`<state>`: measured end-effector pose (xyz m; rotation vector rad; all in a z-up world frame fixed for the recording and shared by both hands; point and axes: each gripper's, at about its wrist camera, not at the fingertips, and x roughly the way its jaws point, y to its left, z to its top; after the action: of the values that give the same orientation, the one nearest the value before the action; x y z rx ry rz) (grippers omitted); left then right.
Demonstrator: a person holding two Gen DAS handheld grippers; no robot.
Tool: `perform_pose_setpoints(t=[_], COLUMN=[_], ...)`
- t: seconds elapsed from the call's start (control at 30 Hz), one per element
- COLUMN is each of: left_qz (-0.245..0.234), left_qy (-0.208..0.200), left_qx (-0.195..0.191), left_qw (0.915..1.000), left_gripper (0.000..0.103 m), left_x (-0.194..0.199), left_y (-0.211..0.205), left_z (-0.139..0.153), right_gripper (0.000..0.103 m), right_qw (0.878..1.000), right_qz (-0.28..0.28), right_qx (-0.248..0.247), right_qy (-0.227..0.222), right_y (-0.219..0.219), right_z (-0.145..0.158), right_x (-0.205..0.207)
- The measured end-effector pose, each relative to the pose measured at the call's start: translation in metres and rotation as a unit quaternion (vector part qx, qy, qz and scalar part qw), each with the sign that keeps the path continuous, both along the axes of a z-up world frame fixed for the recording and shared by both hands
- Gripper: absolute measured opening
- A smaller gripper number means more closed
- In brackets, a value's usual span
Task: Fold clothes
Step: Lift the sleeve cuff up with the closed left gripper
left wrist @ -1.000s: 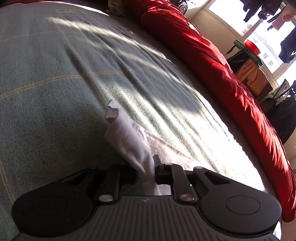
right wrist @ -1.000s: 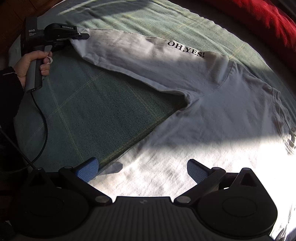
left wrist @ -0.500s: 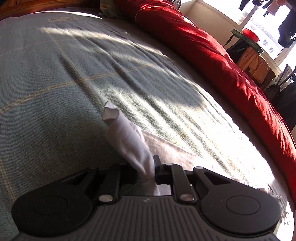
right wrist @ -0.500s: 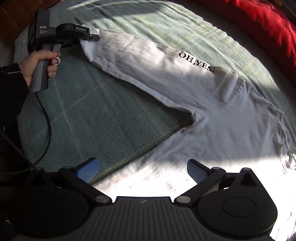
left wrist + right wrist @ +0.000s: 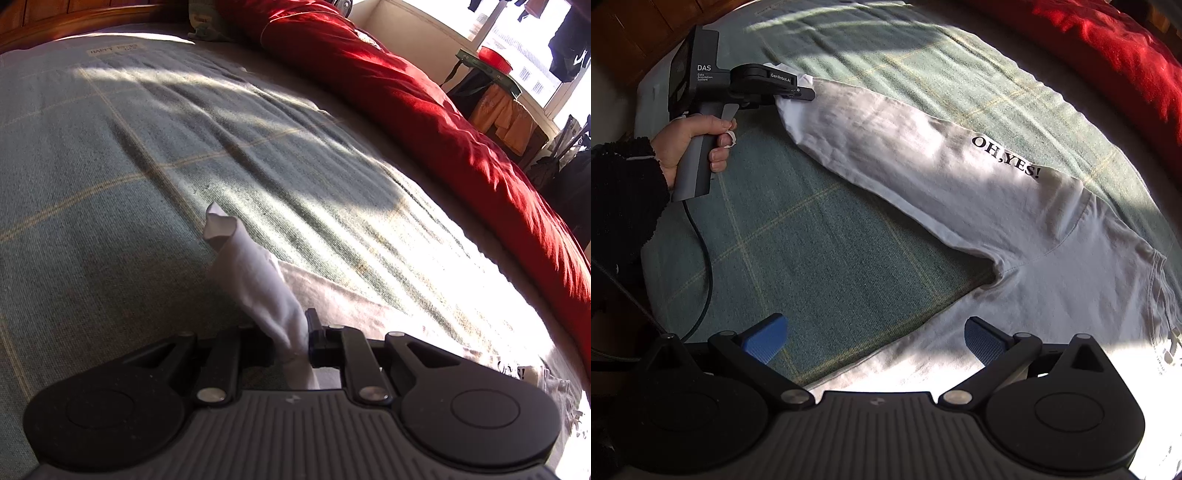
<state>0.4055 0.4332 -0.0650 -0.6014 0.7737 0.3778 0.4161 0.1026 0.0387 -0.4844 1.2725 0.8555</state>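
On the green plaid woven bedcover (image 5: 820, 258), at the far left, a bare hand (image 5: 690, 144) in a black knit sleeve held the left gripper (image 5: 803, 94), its jaws clamped on the cuff of the white long-sleeved cotton shirt (image 5: 960, 192). The sleeve, printed "OH,YES!", stretched rightward to the shirt's spread body. The right gripper (image 5: 875, 341) hovered above the hem, blue pads wide apart, gripping nothing. A red quilt (image 5: 1108, 48) lay far right.

- Right gripper (image 5: 873, 338): sits higher over the white shirt (image 5: 1052, 280) than a second ago; more of the green blanket (image 5: 820, 258) shows.
- Left gripper (image 5: 807, 94), sleeve cuff (image 5: 221, 227) clamped: appears nearer in the right wrist view.
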Motion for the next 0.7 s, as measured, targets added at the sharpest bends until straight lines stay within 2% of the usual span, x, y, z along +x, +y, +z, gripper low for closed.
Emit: perform_pose_setpoints(t=[0.4, 0.57, 0.7], left_qz=[-0.056, -0.062, -0.078], left_qy=[-0.045, -0.054, -0.057], left_qx=[0.017, 0.011, 0.021], left_qw=[0.9972, 0.9965, 0.9951], left_gripper=[0.012, 0.011, 0.011], left_x=[0.015, 0.023, 0.033], left_y=[-0.035, -0.054, -0.077], left_z=[0.049, 0.067, 0.083], right_gripper=[0.103, 0.103, 0.103], right_qw=[1.0, 0.999, 0.999], right_qz=[-0.01, -0.018, -0.027], right_qx=[0.012, 0.03, 0.046], right_qy=[-0.004, -0.007, -0.01], right_y=[-0.013, -0.029, -0.048], right_z=[0.003, 0.001, -0.004], right_x=[-0.003, -0.007, -0.011])
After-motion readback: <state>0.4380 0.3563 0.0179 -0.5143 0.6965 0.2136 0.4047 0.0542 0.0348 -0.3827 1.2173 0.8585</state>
